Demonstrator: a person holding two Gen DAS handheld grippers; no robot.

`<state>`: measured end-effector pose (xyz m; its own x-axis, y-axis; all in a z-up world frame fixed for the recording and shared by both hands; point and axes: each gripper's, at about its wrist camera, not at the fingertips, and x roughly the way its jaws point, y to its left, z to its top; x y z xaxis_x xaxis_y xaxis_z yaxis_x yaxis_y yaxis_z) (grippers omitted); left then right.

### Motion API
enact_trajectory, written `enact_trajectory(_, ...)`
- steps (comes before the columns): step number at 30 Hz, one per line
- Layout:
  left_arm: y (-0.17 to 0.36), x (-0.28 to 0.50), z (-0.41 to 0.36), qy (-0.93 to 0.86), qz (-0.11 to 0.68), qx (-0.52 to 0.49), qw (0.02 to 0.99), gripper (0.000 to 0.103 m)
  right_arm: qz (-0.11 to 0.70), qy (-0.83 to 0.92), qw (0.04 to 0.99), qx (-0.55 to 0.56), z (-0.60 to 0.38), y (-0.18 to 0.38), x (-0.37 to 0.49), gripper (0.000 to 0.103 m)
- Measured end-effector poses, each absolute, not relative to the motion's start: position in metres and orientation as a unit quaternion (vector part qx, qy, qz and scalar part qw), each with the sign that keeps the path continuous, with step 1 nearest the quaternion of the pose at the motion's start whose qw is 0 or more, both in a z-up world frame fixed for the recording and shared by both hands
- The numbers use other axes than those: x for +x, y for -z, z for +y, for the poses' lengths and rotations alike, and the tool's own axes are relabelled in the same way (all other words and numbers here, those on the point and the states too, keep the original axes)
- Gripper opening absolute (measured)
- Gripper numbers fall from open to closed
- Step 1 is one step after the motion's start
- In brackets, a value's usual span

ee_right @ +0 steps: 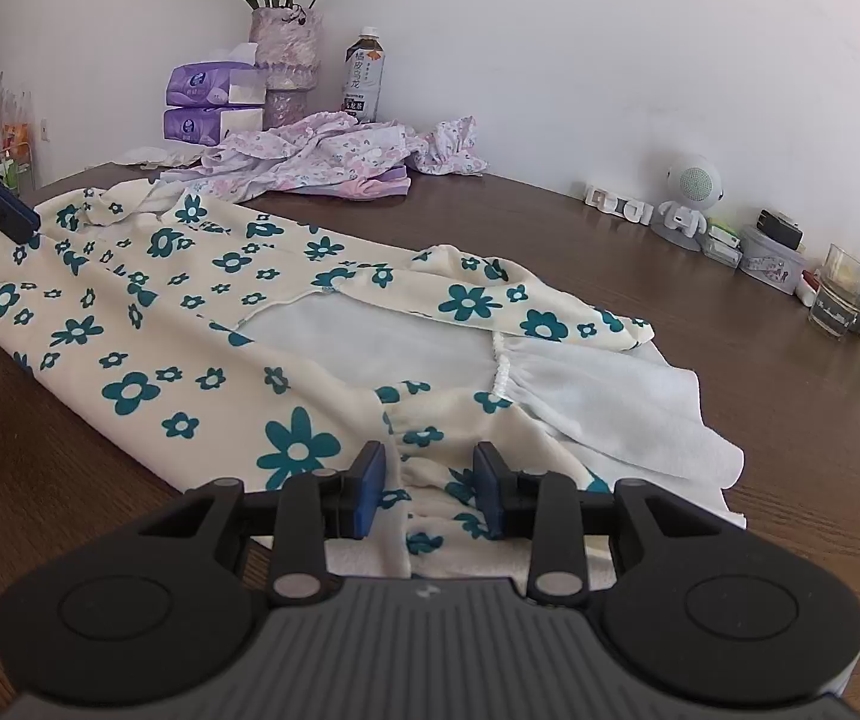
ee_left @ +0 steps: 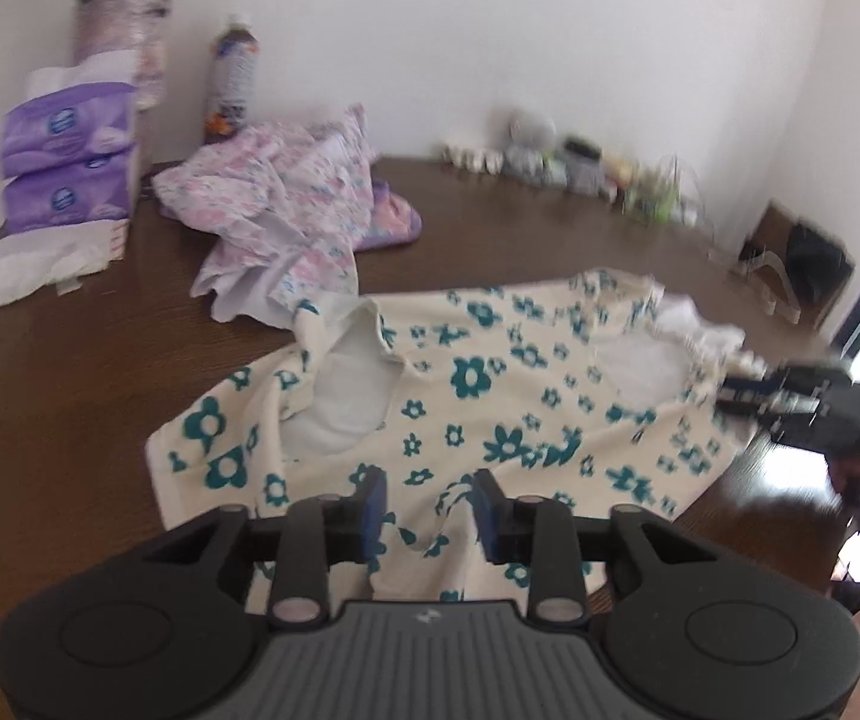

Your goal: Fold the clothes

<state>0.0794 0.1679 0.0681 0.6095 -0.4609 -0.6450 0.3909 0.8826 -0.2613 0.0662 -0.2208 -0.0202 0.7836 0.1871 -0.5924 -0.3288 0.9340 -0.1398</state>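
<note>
On the dark wooden table [ee_left: 70,372], seen from the left wrist, a cream garment with teal flowers [ee_left: 490,396] lies spread out. The left gripper [ee_left: 427,510] hangs over its near edge with a fold of fabric between parted pads; whether they pinch it I cannot tell. At the far right, the right gripper [ee_left: 748,390] meets the cloth's corner. A crumpled pink floral garment [ee_left: 286,210] lies behind, beside purple tissue packs [ee_left: 64,168].

From the right wrist, the right gripper [ee_right: 428,492] straddles bunched fabric at the waistband; its grip is likewise unclear. The left gripper [ee_right: 16,222] touches the far corner.
</note>
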Motion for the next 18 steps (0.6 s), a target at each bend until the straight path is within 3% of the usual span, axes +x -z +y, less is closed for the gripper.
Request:
enact_trajectory(4,-0.070,0.045,0.179,0.227,0.341,-0.069,0.910,0.046,0.298,-0.136,0.937,-0.119,-0.220,0.021,0.066,0.033)
enact_trajectory(10,-0.053,0.020,0.176,0.204,0.344,-0.045,0.915,0.042,0.297,-0.137,0.937,-0.123,-0.219,0.021,0.066,0.033)
enact_trajectory(13,-0.047,0.019,0.177,0.217,0.348,-0.032,0.911,0.029,0.297,-0.137,0.937,-0.123,-0.219,0.021,0.066,0.033)
enact_trajectory(15,-0.041,0.023,0.177,0.217,0.360,-0.012,0.907,0.026,0.297,-0.136,0.937,-0.125,-0.219,0.021,0.065,0.033)
enact_trajectory(16,-0.038,0.025,0.179,0.221,0.367,-0.011,0.904,0.013,0.296,-0.136,0.937,-0.126,-0.218,0.021,0.065,0.033)
enact_trajectory(18,-0.035,0.030,0.191,0.237,0.379,-0.036,0.894,0.007,0.296,-0.136,0.937,-0.127,-0.218,0.022,0.064,0.033)
